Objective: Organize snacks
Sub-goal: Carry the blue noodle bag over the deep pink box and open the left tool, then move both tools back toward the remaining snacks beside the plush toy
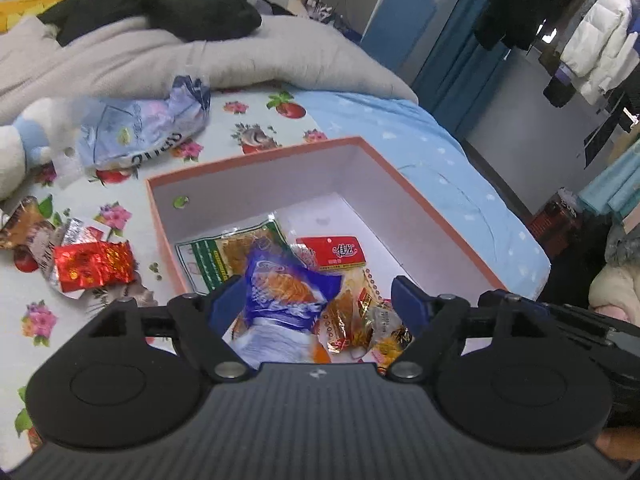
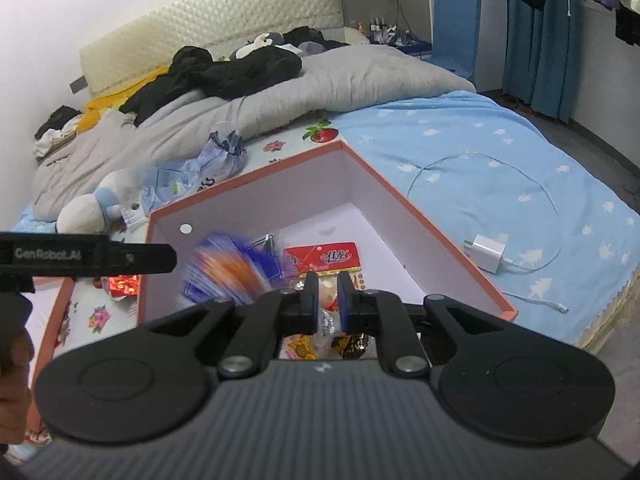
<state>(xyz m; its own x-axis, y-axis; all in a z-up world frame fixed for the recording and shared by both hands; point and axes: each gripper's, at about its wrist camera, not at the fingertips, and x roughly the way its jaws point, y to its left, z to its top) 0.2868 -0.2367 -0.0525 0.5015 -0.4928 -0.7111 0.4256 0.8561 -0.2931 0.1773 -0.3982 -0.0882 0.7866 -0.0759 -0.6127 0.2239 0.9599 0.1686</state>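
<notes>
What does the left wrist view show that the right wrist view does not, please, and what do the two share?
Only the left wrist view shows the left gripper with its jaws open around the blue snack packet, and the green-edged packet in the box. Only the right wrist view shows the white charger on the blue blanket. Both show the orange-rimmed box, the red packet and red foil snack.

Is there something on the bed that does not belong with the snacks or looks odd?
Yes. A white phone charger with its cable lies loose on the blue sheet beside the box; it is no snack. A crumpled, seemingly empty bag lies beyond the box.
</notes>
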